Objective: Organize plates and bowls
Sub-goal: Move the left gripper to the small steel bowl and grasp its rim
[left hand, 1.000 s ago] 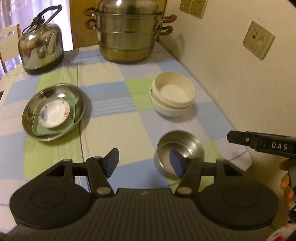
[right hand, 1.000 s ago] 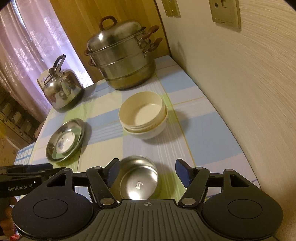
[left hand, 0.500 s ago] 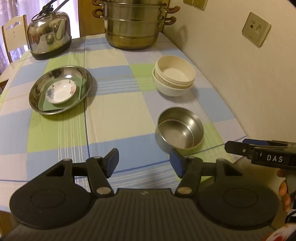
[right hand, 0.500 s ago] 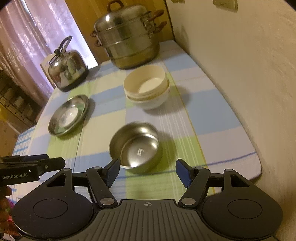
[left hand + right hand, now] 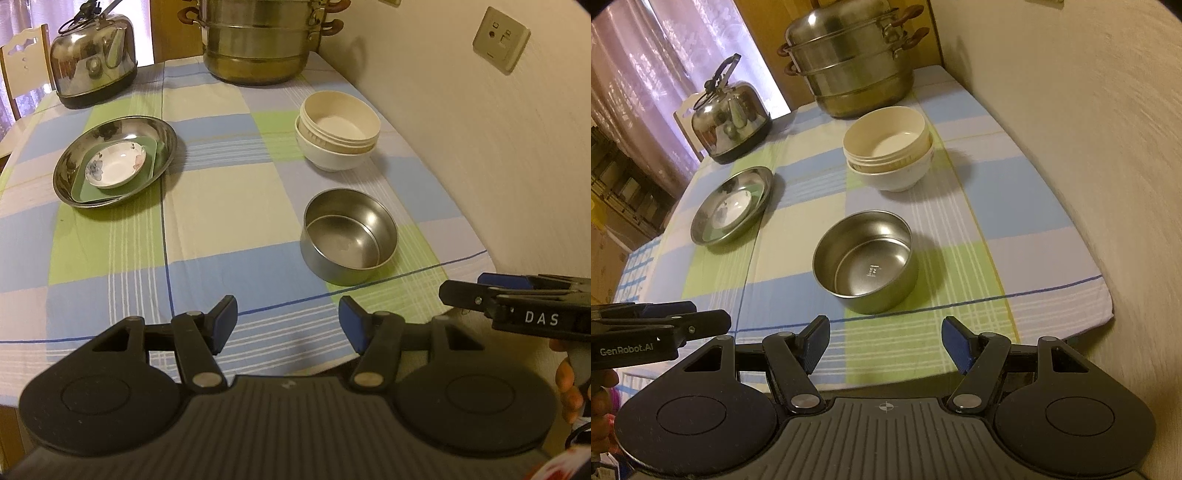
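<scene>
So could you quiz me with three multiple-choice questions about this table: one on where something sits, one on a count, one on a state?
1. The small white flowered dish sits:
A. on a green square plate inside the shiny steel plate
B. in the steel bowl
C. on the kettle

2. Cream bowls stacked:
A. one
B. two
C. five

3. The round steel bowl is:
A. gripped
B. overturned
C. upright, empty, untouched

Answers: 1 A, dish rests on green inside steel. 2 B, two nested rims show. 3 C, the left gripper and right gripper are open, short of it.
</scene>
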Available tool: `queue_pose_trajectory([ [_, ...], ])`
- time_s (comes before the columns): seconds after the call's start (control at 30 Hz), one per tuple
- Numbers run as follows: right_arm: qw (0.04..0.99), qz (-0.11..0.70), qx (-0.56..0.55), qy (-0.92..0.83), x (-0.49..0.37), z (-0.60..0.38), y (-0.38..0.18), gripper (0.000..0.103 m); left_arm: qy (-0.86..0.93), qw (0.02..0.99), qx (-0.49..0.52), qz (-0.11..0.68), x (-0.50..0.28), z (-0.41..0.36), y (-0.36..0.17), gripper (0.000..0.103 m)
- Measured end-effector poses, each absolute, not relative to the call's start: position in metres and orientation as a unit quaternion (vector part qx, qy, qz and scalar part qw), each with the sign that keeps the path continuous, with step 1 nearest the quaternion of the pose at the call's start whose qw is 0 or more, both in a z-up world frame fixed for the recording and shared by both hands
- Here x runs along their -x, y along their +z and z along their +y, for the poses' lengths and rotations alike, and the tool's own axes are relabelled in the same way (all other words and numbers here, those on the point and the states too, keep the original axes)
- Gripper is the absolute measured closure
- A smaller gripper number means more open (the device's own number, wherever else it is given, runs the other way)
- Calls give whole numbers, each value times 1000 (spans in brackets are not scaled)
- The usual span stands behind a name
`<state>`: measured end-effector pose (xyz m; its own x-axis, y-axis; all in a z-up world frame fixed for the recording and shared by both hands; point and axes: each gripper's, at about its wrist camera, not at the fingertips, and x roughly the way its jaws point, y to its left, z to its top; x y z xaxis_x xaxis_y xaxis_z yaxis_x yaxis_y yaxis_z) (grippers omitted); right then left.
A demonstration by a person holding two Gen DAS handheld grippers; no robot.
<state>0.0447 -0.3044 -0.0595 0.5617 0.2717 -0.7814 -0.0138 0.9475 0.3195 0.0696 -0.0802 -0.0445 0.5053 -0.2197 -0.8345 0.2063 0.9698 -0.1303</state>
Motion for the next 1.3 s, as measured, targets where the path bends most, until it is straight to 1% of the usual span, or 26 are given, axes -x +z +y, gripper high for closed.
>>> queue_pose_trajectory([
  [0.8, 877, 452, -140, 80, -44, -317, -62, 36, -93, 876, -3, 472, -61, -97, -46, 45],
  [1.3, 875, 456, -149, 66, -66, -316, -72, 36, -116, 868, -13, 482, -91, -107, -64, 45],
])
